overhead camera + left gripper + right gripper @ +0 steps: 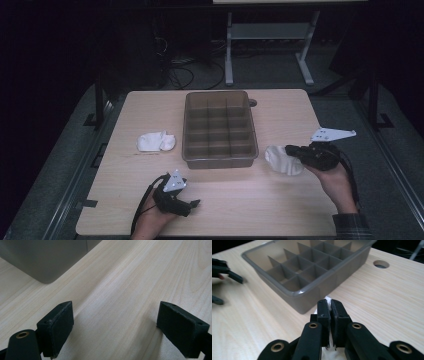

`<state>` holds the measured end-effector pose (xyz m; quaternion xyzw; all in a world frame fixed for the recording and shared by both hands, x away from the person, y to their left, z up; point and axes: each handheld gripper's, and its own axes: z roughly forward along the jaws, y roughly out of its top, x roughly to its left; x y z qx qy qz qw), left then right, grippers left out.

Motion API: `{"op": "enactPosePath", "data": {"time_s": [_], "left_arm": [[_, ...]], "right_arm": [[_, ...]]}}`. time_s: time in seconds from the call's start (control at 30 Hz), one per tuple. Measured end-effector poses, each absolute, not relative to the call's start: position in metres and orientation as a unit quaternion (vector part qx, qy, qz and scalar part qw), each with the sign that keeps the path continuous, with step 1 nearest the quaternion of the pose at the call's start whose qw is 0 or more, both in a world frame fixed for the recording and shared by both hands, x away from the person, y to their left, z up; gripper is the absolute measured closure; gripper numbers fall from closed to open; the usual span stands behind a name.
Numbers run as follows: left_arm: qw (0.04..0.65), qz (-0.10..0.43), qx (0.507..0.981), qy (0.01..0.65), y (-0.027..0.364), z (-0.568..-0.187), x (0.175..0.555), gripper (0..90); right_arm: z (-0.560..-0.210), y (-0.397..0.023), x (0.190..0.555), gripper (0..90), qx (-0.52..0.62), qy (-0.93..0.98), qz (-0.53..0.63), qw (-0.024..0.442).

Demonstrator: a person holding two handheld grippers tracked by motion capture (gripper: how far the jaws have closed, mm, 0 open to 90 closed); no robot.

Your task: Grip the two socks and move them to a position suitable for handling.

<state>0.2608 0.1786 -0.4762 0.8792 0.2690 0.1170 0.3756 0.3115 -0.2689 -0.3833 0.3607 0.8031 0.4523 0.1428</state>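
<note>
While clamped nearly closed on a white cloth point(283, 160), right gripper point(289, 149) sits just right of the grey divided tray point(220, 159). Left gripper point(196, 203) wide open, holding nothing, low over the desk point(240, 205). Second white cloth point(156, 141) left of tray.

A desk frame point(270, 37) and cables point(182, 75) — dark floor behind.

A dim lab or office: a bare wooden desk point(280, 107), loose cables point(180, 75) on grey carpet point(270, 70), a metal-framed table point(270, 35) behind.
</note>
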Motion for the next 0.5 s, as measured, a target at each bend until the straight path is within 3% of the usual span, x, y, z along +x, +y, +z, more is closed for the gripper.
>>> {"op": "enactPosePath", "data": {"time_s": [0.5], "left_arm": [[0.377,0.116,0.878,0.271,0.178,-0.476,0.261,13.7]], "right_arm": [[-0.384,-0.256,0.291,86.1,0.334,0.809,0.468,0.124]]}}
